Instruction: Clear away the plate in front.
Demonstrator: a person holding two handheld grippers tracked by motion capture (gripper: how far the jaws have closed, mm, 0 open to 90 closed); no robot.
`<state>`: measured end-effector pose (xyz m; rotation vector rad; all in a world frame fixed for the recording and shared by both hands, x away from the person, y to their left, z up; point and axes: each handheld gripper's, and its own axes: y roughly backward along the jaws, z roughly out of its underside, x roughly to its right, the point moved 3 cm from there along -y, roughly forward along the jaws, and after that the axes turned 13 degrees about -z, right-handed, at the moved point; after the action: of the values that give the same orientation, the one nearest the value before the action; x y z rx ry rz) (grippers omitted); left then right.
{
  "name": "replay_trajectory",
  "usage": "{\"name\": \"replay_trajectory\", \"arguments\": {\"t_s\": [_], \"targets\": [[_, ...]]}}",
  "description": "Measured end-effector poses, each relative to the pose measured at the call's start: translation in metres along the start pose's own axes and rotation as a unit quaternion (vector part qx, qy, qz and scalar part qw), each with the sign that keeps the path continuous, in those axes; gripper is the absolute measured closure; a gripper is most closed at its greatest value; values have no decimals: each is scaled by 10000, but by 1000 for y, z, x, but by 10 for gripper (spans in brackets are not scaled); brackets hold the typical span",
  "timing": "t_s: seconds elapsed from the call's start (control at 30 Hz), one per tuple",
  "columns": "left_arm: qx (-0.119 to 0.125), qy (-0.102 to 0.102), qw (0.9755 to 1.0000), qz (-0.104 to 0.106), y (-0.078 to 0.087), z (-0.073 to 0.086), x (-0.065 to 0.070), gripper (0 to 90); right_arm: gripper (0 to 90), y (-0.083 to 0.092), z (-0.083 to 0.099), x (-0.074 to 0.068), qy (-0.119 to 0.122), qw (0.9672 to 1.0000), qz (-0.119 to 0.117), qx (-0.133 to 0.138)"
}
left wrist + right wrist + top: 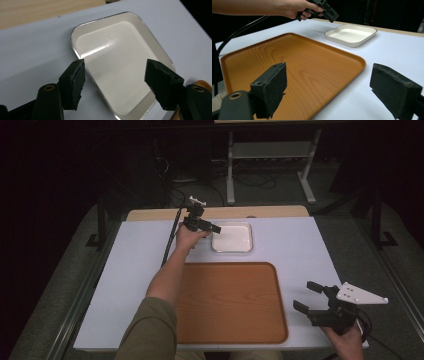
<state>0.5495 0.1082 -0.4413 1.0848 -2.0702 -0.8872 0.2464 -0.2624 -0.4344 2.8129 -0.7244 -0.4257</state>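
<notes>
A shallow white square dish (231,237) lies empty at the far middle of the white table top. My left gripper (214,227) hovers at the dish's left edge, pointing across it. In the left gripper view its jaws (115,65) stand open, spanning the dish (117,50) from above with nothing between the pads. A brown wooden tray (230,302), also empty, lies in front of the dish. My right gripper (305,295) is open near the tray's right edge, low over the table. Its view shows the open jaws (329,67), the tray (287,57), the dish (350,33) and the left gripper (332,15).
A white sheet (135,270) covers the table, with a strip of bare wood (150,214) along its far edge. Beyond the table are a dark floor and a grey metal stand (270,165). The left gripper's cable (170,240) trails down the table's left side.
</notes>
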Motion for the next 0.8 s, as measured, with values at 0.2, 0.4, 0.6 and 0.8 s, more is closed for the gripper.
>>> {"name": "replay_trajectory", "arguments": {"t_s": [0.2,0.4,0.6,0.8], "targets": [[-253,140,9990,-327,-15,5,0,454,134,-1,-1,1,38,10000,6,-52],[-410,243,9962,-727,-25,9,1,598,134,0,-1,2,6,10000,60,-14],[-526,253,9939,-931,-30,12,6,734,134,-4,-2,1,75,9999,-3,-93],[-529,373,9931,-981,-31,11,6,786,134,-5,-3,-2,137,9998,-18,-141]]}}
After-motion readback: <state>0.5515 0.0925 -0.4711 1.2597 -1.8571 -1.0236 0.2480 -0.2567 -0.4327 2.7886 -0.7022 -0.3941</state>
